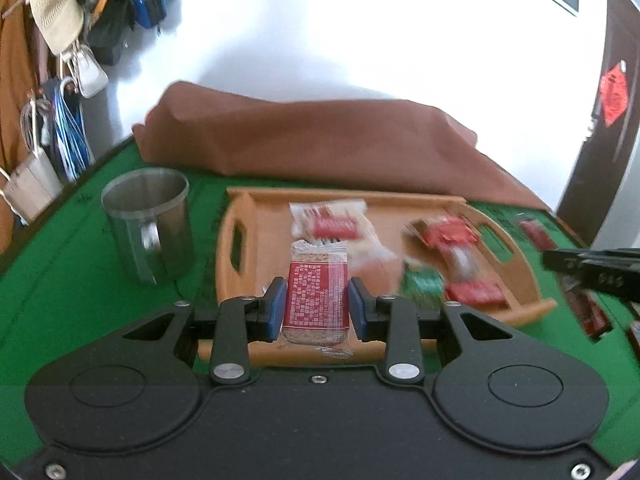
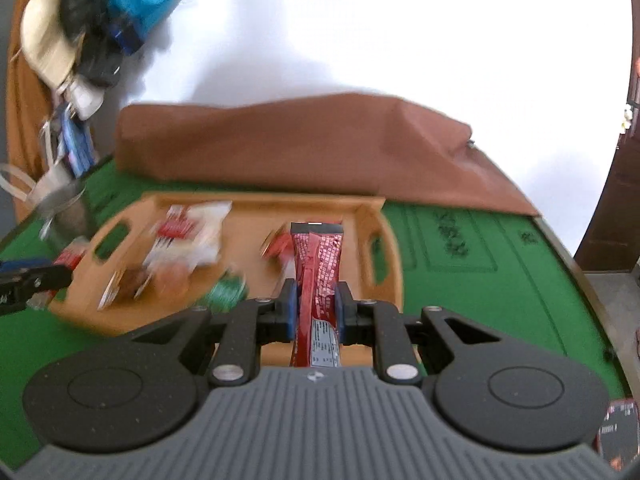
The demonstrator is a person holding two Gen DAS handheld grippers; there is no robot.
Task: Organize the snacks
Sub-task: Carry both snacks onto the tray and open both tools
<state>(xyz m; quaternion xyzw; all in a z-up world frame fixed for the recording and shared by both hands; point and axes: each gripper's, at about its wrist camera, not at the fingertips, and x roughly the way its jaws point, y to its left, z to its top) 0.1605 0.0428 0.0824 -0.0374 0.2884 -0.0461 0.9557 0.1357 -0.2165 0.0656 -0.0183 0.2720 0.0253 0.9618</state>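
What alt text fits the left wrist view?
The left gripper is shut on a red-labelled cracker packet above the near edge of a wooden tray holding several snack packets. A steel mug stands left of the tray on the green table; brown cloth lies behind.

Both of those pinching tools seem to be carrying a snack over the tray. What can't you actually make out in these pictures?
- Left wrist view: the red snacks at the wooden tray's right end are motion-blurred; printing unreadable.
- Left wrist view: the right tool is cut off by the edge.
- Right wrist view: the steel cup is smeared.
- Right wrist view: the red packet's lower end hides behind the tool body.
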